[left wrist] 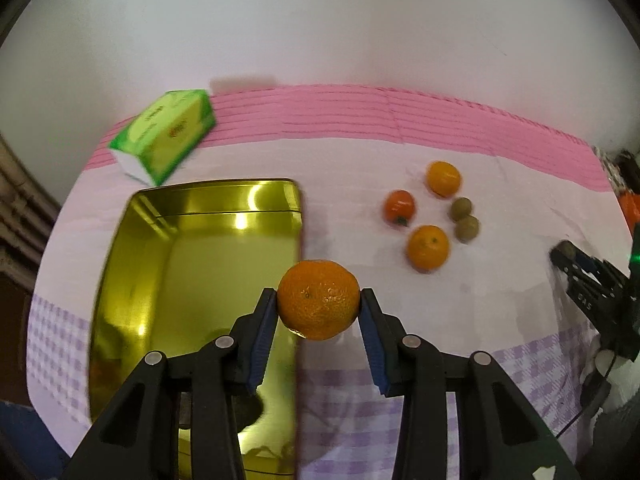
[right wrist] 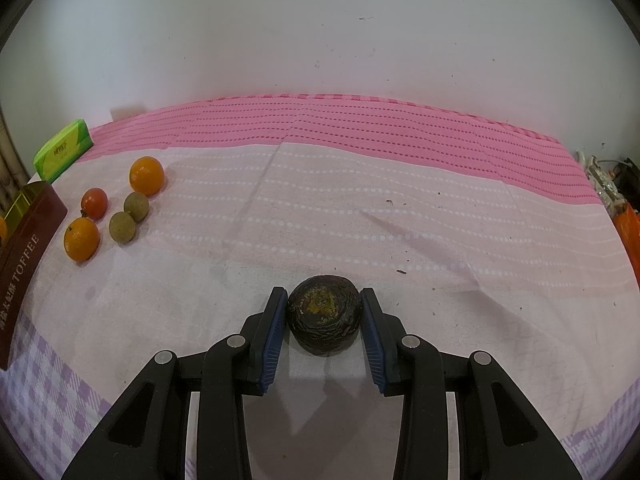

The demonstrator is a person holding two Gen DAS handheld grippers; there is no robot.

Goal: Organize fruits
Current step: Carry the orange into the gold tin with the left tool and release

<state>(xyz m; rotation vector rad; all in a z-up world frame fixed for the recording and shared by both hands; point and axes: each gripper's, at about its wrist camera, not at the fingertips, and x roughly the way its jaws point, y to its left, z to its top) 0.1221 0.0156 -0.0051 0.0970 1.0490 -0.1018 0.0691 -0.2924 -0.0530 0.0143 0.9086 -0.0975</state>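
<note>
My left gripper (left wrist: 320,300) is shut on a tangerine (left wrist: 318,299) and holds it above the right edge of a gold tin tray (left wrist: 200,248). My right gripper (right wrist: 324,312) is shut on a dark avocado (right wrist: 324,314) low over the cloth. On the cloth lie two oranges (left wrist: 443,178) (left wrist: 428,248), a red tomato (left wrist: 399,205) and two small brown-green fruits (left wrist: 461,208) (left wrist: 467,229). The same group shows at the left of the right wrist view, with an orange (right wrist: 146,175), tomato (right wrist: 94,203) and a brown-green fruit (right wrist: 122,227).
A green tissue pack (left wrist: 166,134) lies behind the tray near the wall. The tray's brown "TOFFEE" side (right wrist: 28,248) shows at the left edge of the right wrist view. The right gripper (left wrist: 588,280) shows at the right of the left wrist view. A pink and lilac cloth (right wrist: 360,208) covers the table.
</note>
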